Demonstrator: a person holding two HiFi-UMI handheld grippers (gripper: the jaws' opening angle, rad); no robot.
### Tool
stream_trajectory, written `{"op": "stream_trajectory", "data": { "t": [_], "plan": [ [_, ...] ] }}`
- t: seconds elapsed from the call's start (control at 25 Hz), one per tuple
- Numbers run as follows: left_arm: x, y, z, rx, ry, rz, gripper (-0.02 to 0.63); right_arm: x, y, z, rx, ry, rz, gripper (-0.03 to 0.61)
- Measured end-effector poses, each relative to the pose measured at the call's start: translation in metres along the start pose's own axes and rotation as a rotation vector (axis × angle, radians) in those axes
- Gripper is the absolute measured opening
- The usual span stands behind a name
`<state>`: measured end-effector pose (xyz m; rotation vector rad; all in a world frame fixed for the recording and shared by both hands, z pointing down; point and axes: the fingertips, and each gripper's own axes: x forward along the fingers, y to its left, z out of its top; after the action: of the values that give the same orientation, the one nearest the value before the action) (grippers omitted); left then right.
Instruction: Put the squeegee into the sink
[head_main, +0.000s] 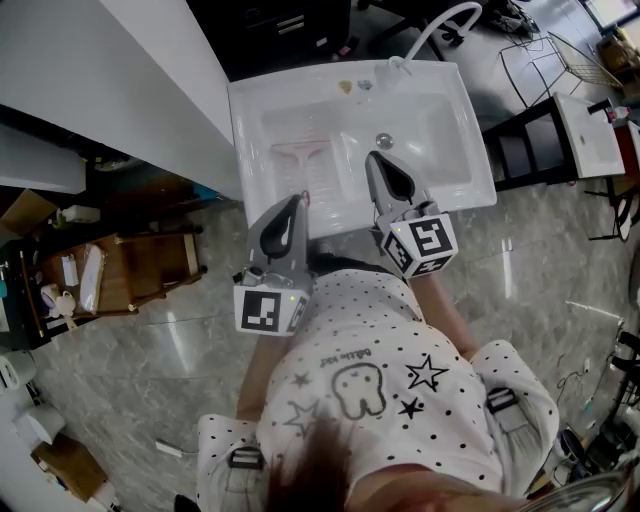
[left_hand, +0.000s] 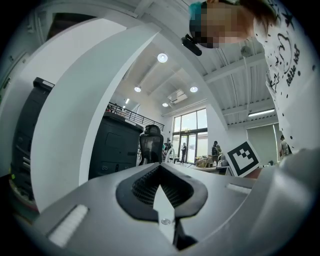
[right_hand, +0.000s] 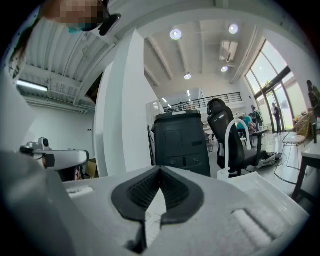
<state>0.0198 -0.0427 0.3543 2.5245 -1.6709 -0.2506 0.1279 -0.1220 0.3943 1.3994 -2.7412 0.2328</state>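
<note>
1. A wooden cart stands on the floor, well off to the left of the white sink.
2. The left gripper reaches in over the sink's near edge, left of the middle. Its jaws are pressed together tip to tip with nothing between them.
3. The squeegee lies flat in the left half of the basin, just beyond that gripper's tip. I cannot tell whether the two touch.
4. The right gripper hangs over the basin a little right of the middle. Its jaws are likewise closed tight and empty.
5. The drain sits just past the right gripper's tip, toward the sink's far edge.
6. A white arched faucet rises at the far edge, near the sink's right corner.
</note>
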Motion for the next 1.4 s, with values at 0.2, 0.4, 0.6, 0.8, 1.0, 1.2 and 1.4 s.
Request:
{"op": "stream_trajectory", "data": {
  "t": [0.2,0.4,0.6,0.8,1.0,1.2,1.4],
  "plan": [
    [-0.004,-0.006,-0.001,0.003,0.0,-0.005,0.0,-0.021,0.007,0.0,-0.003,-0.013,0.018,-0.003],
    [-0.007,-0.011,-0.003,-0.004,0.001,-0.013,-0.002,-0.041,0.01,-0.01,0.017,0.001,0.034,-0.003],
    [-0.009,-0.011,-0.006,-0.006,0.004,-0.014,-0.003,-0.054,0.014,-0.02,0.007,0.006,0.048,-0.003],
    [-0.013,-0.013,-0.013,-0.015,0.016,-0.014,-0.003,-0.062,0.023,-0.029,-0.018,0.02,0.069,-0.003],
    [-0.014,-0.01,-0.016,-0.027,0.018,0.004,-0.002,-0.062,0.021,-0.027,-0.025,0.021,0.07,-0.003],
    [-0.014,-0.013,-0.017,-0.012,0.012,0.001,-0.002,-0.062,0.019,-0.031,-0.001,0.024,0.075,-0.003],
    [-0.015,-0.012,-0.021,-0.017,0.026,0.0,0.0,-0.06,0.023,-0.034,0.016,0.025,0.106,-0.003]
  ]
}}
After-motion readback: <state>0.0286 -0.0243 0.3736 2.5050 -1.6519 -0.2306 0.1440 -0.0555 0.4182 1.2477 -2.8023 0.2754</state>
